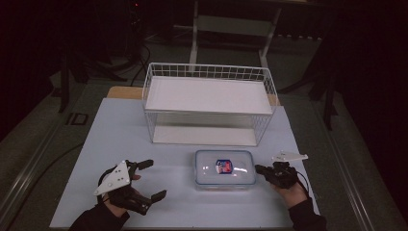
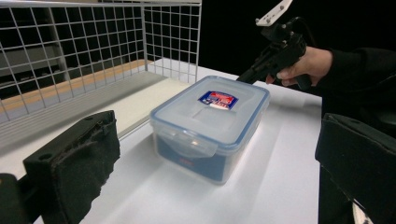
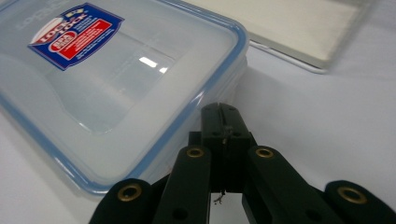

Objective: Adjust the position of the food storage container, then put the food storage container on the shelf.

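A clear rectangular plastic container with a blue-rimmed lid (image 1: 224, 168) sits on the white surface (image 1: 120, 134) between both tools. The left tool (image 1: 153, 179), jaws spread wide, faces it. The right tool (image 1: 258, 169), jaws pressed together, nearly touches its side. A white wire basket (image 1: 209, 103) stands beyond.

So the flat white rectangular table (image 1: 120, 139) is carrying two things: a clear plastic lidded box with blue trim (image 1: 224, 168) sitting near the front edge, and a white wire-mesh shelf rack (image 1: 209, 103) standing just behind it.
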The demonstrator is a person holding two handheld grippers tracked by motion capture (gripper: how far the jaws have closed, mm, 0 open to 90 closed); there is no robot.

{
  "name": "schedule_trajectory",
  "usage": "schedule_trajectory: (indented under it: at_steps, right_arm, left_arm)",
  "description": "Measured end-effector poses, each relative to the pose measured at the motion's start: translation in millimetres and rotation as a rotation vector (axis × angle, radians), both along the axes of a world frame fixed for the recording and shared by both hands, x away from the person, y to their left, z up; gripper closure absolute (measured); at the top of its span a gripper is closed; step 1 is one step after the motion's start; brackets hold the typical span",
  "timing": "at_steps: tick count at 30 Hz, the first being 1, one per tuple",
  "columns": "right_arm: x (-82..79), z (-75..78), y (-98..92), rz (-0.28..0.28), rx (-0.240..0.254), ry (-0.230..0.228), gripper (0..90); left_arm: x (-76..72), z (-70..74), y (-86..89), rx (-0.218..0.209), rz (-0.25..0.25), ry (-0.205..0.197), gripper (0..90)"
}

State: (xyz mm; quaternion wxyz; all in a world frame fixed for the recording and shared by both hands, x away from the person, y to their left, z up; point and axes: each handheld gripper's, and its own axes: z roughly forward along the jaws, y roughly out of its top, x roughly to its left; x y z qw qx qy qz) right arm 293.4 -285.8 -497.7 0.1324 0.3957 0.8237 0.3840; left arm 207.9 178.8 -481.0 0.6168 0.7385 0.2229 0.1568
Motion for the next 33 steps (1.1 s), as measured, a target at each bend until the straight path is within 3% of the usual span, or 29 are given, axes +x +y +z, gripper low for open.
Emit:
schedule_trajectory:
  at_steps: [9, 17, 23, 28, 33]
  right_arm:
    - [-0.9, -0.5, 26.4, 0.058, 0.004, 0.002, 90.0]
    - [-1.2, 0.8, 28.5, 0.041, 0.01, -0.022, 89.8]
    - [-12.4, 23.1, 22.4, 0.028, 0.061, -0.098, 72.0]
    - [-24.7, 40.4, 24.2, 0.078, 0.127, -0.17, 47.8]
    - [-32.7, 53.2, 29.1, 0.132, 0.188, -0.216, 15.5]
  left_arm:
    - [0.2, -1.4, -1.7, 0.007, -0.006, 0.007, 0.0]
    - [0.0, -1.7, -2.6, 0.017, -0.006, 0.014, 0.0]
    - [0.9, -1.0, -4.2, 0.009, -0.002, 0.037, 0.0]
    - [-1.4, 8.8, -11.5, 0.008, -0.003, 0.056, 0.0]
    - [-3.9, 24.7, -19.5, 0.028, -0.021, 0.06, 0.0]
